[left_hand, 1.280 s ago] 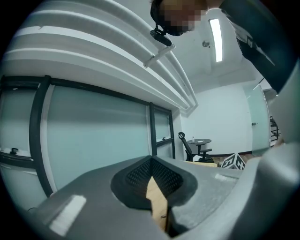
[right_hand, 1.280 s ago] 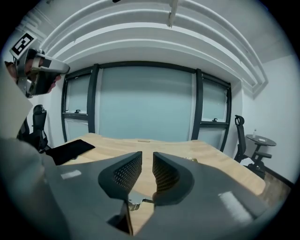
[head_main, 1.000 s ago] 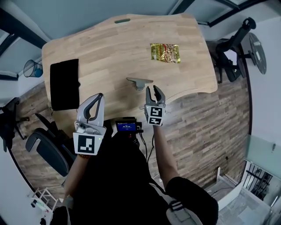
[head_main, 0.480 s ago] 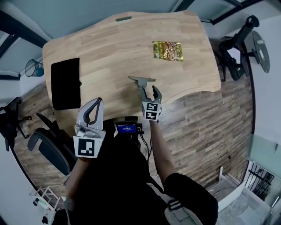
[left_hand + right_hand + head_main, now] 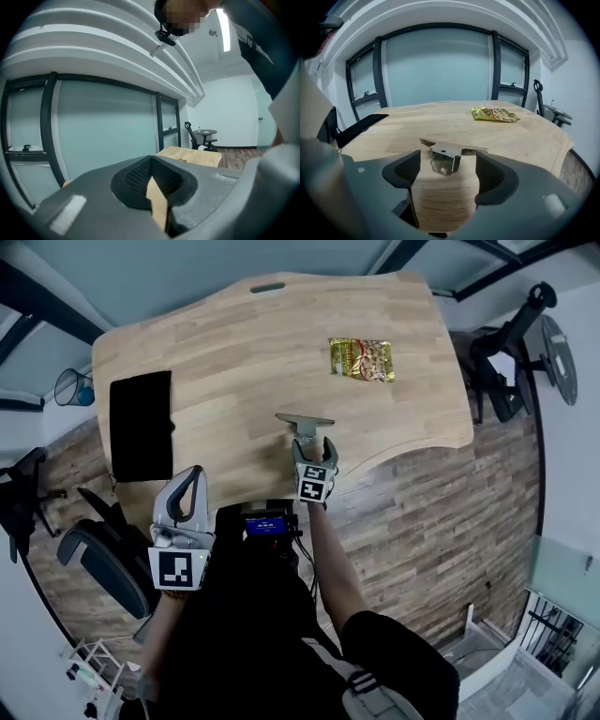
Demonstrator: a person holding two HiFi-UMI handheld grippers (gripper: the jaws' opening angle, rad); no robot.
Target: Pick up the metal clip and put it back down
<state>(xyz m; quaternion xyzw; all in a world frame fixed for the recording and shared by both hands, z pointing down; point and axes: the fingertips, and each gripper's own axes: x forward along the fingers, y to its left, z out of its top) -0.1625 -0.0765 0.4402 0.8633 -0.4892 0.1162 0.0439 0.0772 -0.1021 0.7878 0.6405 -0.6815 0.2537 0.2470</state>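
The metal clip [image 5: 303, 422] lies on the wooden table [image 5: 234, 343] near its front edge: a flat silver plate with a bent tab under it. My right gripper [image 5: 315, 444] sits low, just in front of it. In the right gripper view the clip [image 5: 449, 154] rests just beyond the fingertips of the right gripper [image 5: 447, 169]. Its jaws have just been opening and stand wide, with the pads touching nothing. My left gripper [image 5: 191, 476] hangs off the table's front left, jaws together. In its own view, the left gripper [image 5: 151, 176] holds nothing.
A yellow-green snack packet [image 5: 362, 359] lies far right on the table, and a black mat [image 5: 142, 424] at the left end. A small device with a blue screen [image 5: 265, 521] sits at the person's waist. Office chairs [image 5: 506, 343] stand to the right and a wire bin [image 5: 71, 385] to the left.
The right gripper has dropped towards the table and closed in on the clip, and its jaws have spread. The left gripper has sunk a little, back towards the person.
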